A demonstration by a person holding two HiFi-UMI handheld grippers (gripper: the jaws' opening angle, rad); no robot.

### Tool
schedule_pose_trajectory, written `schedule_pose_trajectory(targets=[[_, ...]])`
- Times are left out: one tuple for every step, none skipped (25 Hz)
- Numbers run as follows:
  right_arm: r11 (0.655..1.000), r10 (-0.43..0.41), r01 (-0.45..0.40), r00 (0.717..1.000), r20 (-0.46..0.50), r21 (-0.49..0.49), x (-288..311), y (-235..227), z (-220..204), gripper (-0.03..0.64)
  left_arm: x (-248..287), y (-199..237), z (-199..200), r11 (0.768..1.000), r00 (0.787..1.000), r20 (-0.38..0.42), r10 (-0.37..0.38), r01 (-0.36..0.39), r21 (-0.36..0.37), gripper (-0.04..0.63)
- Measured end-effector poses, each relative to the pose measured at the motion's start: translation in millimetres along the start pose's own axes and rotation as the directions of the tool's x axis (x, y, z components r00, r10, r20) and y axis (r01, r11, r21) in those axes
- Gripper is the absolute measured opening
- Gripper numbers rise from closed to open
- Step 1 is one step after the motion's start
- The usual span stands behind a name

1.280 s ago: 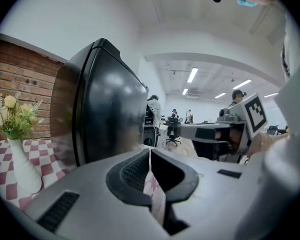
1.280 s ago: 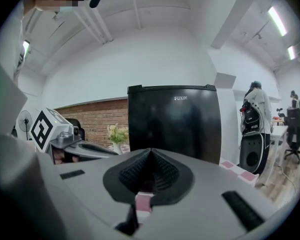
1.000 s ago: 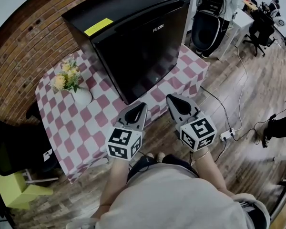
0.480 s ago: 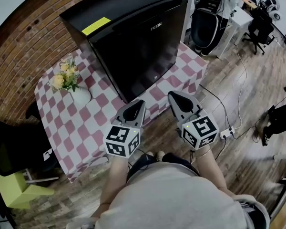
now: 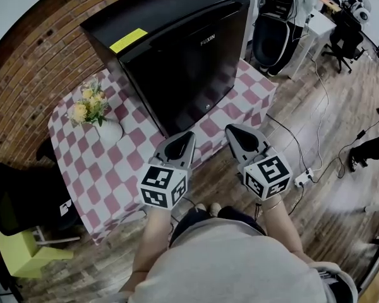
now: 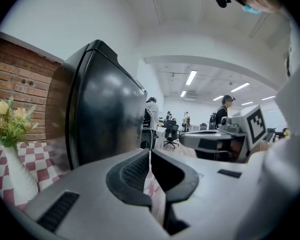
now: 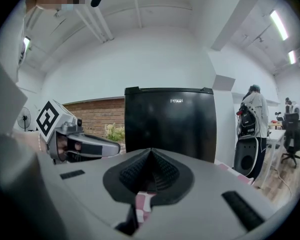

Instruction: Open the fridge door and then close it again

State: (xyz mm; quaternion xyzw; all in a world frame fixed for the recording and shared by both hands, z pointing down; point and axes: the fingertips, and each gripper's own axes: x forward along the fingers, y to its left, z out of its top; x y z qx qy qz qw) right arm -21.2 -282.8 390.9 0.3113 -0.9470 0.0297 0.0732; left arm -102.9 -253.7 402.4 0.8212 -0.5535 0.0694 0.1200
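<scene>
Glossy black fridge [image 5: 183, 55] on a checked cloth [image 5: 107, 163], rough brick wall [image 5: 31, 74], wood-plank floor [image 5: 328, 163].

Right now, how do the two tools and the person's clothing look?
The left tool and the right tool are grey shells with black ribbed pads. Each carries a white cube with black square markers. The person wears a light grey top.

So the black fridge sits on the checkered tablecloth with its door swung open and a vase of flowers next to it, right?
Not quite: the fridge door is fully shut, as the head view shows. The rest holds: the black fridge sits on the checkered tablecloth with a vase of flowers next to it.
</scene>
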Motion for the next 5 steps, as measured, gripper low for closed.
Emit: schedule_pose_trajectory(targets=[[1.0, -0.001, 0.001, 1.0, -0.003, -0.001, -0.1, -0.2, -0.3, -0.002, 0.1, 0.3, -0.3, 1.0, 1.0, -0.004, -0.001, 0.001, 0.002, 0.014], [1.0, -0.002, 0.002, 1.0, -0.005, -0.003, -0.2, -0.1, -0.4, -0.002, 0.2, 0.4, -1.1, 1.0, 1.0, -0.009, -0.002, 0.003, 0.003, 0.014], [1.0, -0.002, 0.002, 1.0, -0.007, -0.004, -0.2, 0.5, -0.3, -0.002, 0.2, 0.4, -2.0, 1.0, 1.0, -0.013, -0.004, 0.004, 0.003, 0.014], [1.0, -0.001, 0.001, 1.0, -0.008, -0.006, -0.1, 1.2, -0.2, -0.002, 0.3, 0.4, -2.9, 1.0, 1.0, -0.016, -0.005, 0.005, 0.004, 0.014], [1.0, 0.0, 0.0, 1.0, -0.008, -0.008, 0.2, 2.0, -0.1, -0.002, 0.3, 0.4, -3.8, 1.0, 1.0, -0.02, -0.006, 0.006, 0.004, 0.014]])
